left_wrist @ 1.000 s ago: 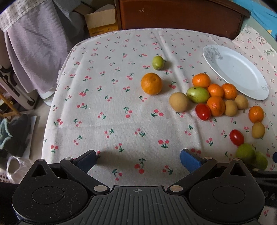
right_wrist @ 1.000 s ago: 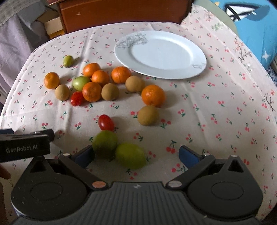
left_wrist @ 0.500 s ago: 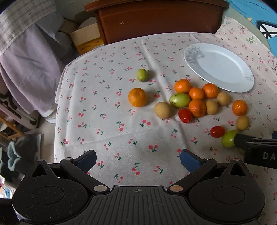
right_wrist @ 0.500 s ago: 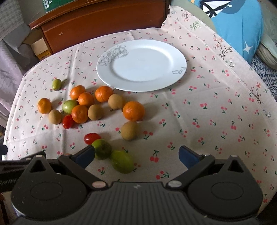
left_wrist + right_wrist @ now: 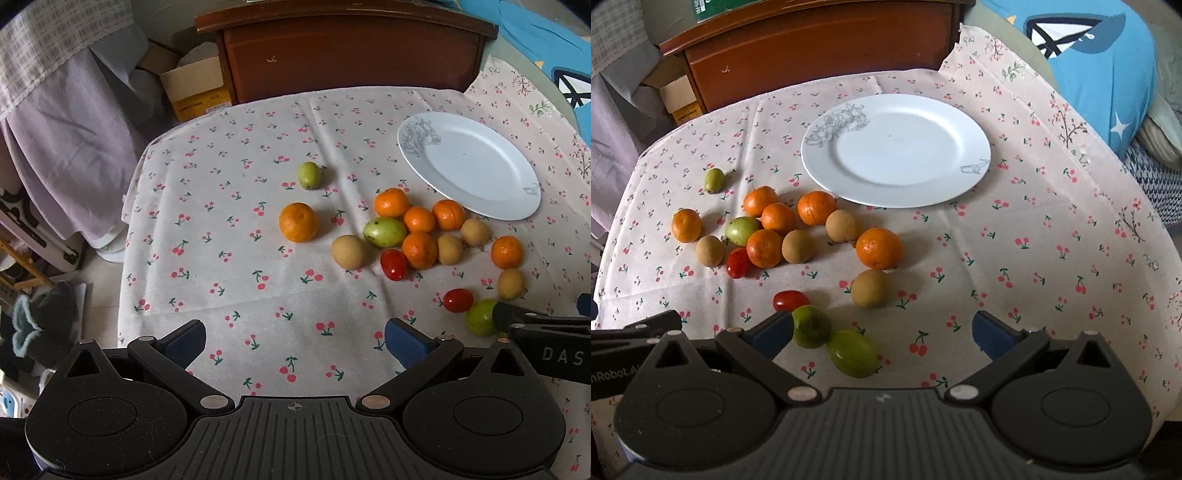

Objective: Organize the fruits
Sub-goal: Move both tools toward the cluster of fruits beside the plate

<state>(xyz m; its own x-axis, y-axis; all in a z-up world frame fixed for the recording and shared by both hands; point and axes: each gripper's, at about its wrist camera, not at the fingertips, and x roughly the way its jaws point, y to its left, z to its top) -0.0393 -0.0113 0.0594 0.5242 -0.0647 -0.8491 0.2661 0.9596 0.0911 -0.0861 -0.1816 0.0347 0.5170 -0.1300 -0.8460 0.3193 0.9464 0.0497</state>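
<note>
Several fruits lie loose on a cherry-print tablecloth (image 5: 229, 266): oranges (image 5: 298, 222) (image 5: 879, 247), tan round fruits (image 5: 348, 252) (image 5: 869, 288), green fruits (image 5: 384, 232) (image 5: 853, 352) and red tomatoes (image 5: 393, 264) (image 5: 789, 300). A white plate (image 5: 469, 164) (image 5: 895, 149) lies bare at the back right. My left gripper (image 5: 293, 341) hovers open above the cloth's near edge, holding nothing. My right gripper (image 5: 882, 334) is open too; two green fruits (image 5: 811, 326) lie between its fingers, near the left one.
A brown wooden cabinet (image 5: 347, 48) stands behind the table. A cardboard box (image 5: 192, 85) and hanging lilac cloth (image 5: 66, 147) are at the left, a blue cushion (image 5: 1097, 70) at the right. The right gripper's body (image 5: 546, 339) shows at the left view's right edge.
Both grippers have pulled back and risen, so more of the table and the room shows. The fruits and the plate have not moved. Both grippers stay open.
</note>
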